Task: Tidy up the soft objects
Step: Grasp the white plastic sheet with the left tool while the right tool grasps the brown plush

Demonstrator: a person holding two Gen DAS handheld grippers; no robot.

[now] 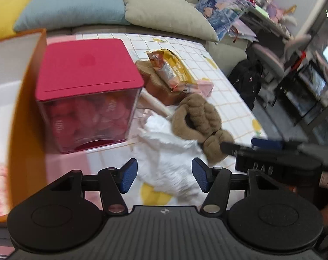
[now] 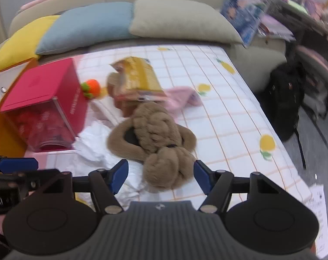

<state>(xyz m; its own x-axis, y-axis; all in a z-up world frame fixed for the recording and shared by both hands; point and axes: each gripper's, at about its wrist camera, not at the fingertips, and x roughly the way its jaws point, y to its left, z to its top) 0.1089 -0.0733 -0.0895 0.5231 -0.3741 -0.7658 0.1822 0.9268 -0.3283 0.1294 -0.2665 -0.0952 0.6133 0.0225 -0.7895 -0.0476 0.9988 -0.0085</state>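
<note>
The tidying looks barely begun, judging by the pile: every soft thing lies loose on the checked bed sheet (image 2: 218,99) and nothing seems sorted yet. Taking the red-lidded box (image 1: 88,91) as the landmark, a crumpled white cloth (image 1: 168,151) spreads just right of its near corner, and the brown plush (image 2: 155,138) lies on that cloth's far right edge. Behind the plush, right of the box, a yellow snack bag (image 2: 138,78) rests on another brown piece, with a pink cloth (image 2: 183,99) beside it. A small orange toy (image 2: 91,87) sits just beside the box's far right side. An orange bin (image 1: 23,99) stands left of the box, perhaps where things should go, though its contents are too blurred to name.

The left hand-held gripper (image 1: 164,176) hangs over the white cloth with its jaws moderately apart; the cloth shows between the pads, which do not press on it. The right hand-held gripper (image 2: 160,177) stands likewise half-wide, with the plush's near knotted end between its pads and no squeeze visible. In the left view the right tool's tip appears beside the plush's right end.

So both picks seem still to come: cloth for the left, plush for the right, and after those the pink cloth, the other brown piece and the toy remain
</note>
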